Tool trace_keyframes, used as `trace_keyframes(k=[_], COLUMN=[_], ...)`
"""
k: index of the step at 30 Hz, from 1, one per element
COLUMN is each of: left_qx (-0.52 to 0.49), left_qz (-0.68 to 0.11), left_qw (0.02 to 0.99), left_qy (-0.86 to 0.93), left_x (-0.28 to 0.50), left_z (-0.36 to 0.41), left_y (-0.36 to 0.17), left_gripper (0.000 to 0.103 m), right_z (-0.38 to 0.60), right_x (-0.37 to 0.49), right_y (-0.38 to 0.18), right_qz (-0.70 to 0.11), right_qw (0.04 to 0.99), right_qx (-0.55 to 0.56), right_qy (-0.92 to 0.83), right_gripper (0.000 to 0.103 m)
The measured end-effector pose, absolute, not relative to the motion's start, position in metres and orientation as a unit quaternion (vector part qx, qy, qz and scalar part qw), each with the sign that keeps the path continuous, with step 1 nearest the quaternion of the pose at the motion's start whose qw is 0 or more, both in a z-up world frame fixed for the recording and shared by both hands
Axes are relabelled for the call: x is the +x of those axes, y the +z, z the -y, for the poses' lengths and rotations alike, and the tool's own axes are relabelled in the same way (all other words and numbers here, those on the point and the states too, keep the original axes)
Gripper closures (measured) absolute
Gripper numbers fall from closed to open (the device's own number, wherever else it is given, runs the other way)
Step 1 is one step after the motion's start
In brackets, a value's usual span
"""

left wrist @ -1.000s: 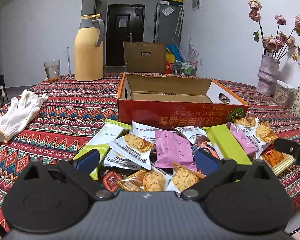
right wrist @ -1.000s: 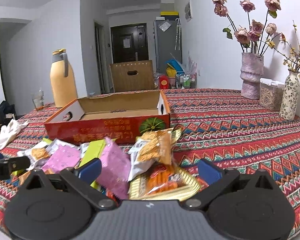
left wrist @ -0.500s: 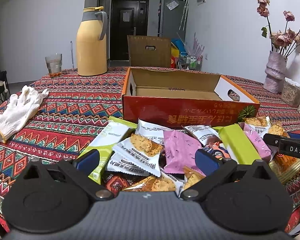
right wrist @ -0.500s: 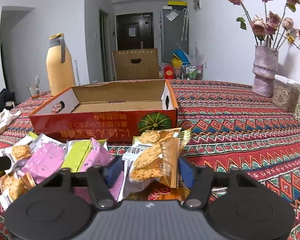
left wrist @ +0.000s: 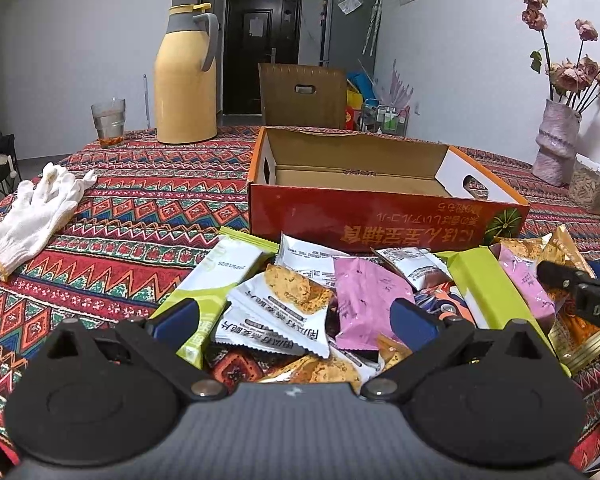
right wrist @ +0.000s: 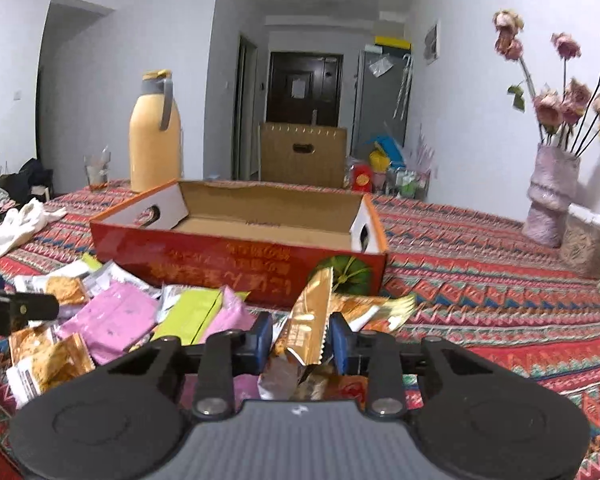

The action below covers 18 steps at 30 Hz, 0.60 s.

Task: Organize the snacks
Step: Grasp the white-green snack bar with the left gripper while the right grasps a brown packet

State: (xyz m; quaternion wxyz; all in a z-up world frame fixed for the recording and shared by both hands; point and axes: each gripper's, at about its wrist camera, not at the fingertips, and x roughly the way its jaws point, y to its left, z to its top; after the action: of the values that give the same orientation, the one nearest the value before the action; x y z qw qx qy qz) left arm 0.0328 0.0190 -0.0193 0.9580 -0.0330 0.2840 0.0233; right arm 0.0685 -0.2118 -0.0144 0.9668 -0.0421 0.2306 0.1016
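Pinching a gold snack packet [right wrist: 308,320], the right gripper [right wrist: 300,338] faces the box [right wrist: 240,256] at 12 o'clock for loading; the left gripper [left wrist: 296,316] waits spread.

left wrist: low, near snack pile [left wrist: 340,300] | right wrist: same | shared: box [left wrist: 380,196]

Each tool is matte black plastic: the left tool [left wrist: 294,316] and right tool [right wrist: 300,338] share round side discs, angular linkage arms with silver screws, blue fingertip pads [left wrist: 414,315] and a ribbed grey body.
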Motion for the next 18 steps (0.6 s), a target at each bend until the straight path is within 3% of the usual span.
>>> trace_keyframes(k=[4,8,18], left_qx=[-0.035,-0.038,-0.028], left_qz=[-0.284,-0.283,-0.288], left_qw=[0.958,0.958,0.955], left_qy=[0.027,0.032,0.069], left_x=[0.033,0.034,0.05], left_z=[-0.022,-0.027,-0.063], left_y=[-0.019,-0.017,-0.007], left_gripper=[0.0,0.0,0.0], right_z=[0.213,0.218,0.231], right_x=[0.076,0.074,0.062], right_y=[-0.02,-0.019,-0.006], right_qz=[-0.246,-0.245,-0.211], right_qw=[0.964,0.964,0.973], right_qx=[-0.025,-0.005,0.035], right_qy=[0.102,0.106,0.086], right_gripper=[0.074,0.086,0.088])
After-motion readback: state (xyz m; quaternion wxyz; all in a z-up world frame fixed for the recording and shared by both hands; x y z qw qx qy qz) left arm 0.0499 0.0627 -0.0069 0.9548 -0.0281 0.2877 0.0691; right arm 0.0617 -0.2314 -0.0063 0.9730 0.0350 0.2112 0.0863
